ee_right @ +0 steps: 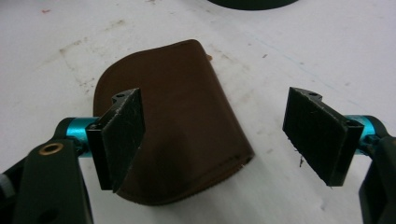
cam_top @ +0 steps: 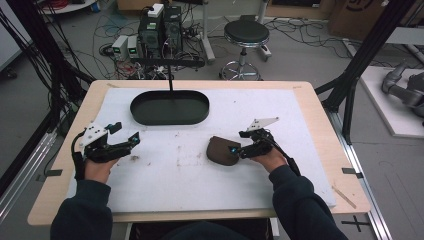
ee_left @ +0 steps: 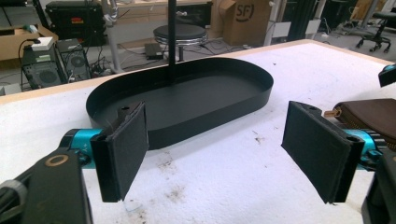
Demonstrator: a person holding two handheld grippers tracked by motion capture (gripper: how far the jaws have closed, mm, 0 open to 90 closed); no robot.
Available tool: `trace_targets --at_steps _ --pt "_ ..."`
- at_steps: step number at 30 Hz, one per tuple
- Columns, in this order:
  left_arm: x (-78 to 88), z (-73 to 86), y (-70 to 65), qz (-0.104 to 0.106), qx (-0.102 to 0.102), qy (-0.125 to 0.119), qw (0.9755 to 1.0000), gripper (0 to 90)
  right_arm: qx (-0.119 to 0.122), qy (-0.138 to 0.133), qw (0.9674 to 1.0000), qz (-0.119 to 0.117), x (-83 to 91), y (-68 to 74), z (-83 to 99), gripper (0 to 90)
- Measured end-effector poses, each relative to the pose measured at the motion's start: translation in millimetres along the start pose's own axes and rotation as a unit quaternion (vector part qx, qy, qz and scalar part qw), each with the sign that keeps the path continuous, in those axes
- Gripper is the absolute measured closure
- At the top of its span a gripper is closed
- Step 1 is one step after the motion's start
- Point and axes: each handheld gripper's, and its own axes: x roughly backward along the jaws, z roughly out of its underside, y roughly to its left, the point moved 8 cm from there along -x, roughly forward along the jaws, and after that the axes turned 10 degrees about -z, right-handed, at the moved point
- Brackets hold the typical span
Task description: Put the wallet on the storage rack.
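The brown pouch (cam_top: 222, 150) lies flat on the white sheet (cam_top: 300, 115) covering the counter, right of the middle and on the near side of the black oval tray (cam_top: 169, 107). It looks like soft leather, rounded at one end, with a zip pull at its edge in the left gripper view (ee_left: 332, 113).

The right tongs (cam_top: 239, 150) sit just at the pouch's right edge, held low and pointing left toward it. Their jaws stand wide open; in the right gripper view (ee_right: 215, 140) one pad (ee_right: 122, 135) hangs over the pouch's near-left part while the other pad (ee_right: 317, 133) is over bare sheet to the side. So nothing is gripped yet, and the wide spread seems meant to straddle the pouch before closing on it.

The left tongs (cam_top: 127, 142) rest on the left of the counter, well apart from the pouch, also wide open and holding nothing. They point toward the tray (ee_left: 187, 100), which has nothing in it, and appear to be waiting out of the way.

The tray's place just beyond the pouch suggests it is the likely destination, a short carry away from the person.
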Motion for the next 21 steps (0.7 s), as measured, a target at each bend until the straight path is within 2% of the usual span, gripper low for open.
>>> trace_targets --at_steps 2,6,9,15,21 --pt "-0.3 1.6 0.5 0.0 -0.001 0.002 1.0 22.2 0.0 0.005 1.0 -0.006 -4.1 0.2 0.7 21.1" --pt "-1.8 5.0 -1.3 0.006 0.0 0.009 0.9999 22.2 -0.019 0.008 0.9994 -0.029 -13.5 0.9 3.7 21.0" --pt "-3.1 6.6 -3.2 0.01 -0.002 0.012 0.9999 22.3 -0.023 0.017 0.9989 -0.038 -18.4 2.6 5.9 20.3" --pt "-4.5 8.4 -3.6 0.011 -0.003 0.015 0.9998 22.6 -0.059 0.019 0.9956 -0.07 -22.9 0.7 11.3 20.3" --pt "-4.4 9.2 -1.0 0.007 -0.004 0.017 0.9998 23.1 -0.077 0.024 0.9926 -0.091 -24.8 0.9 14.6 20.5"
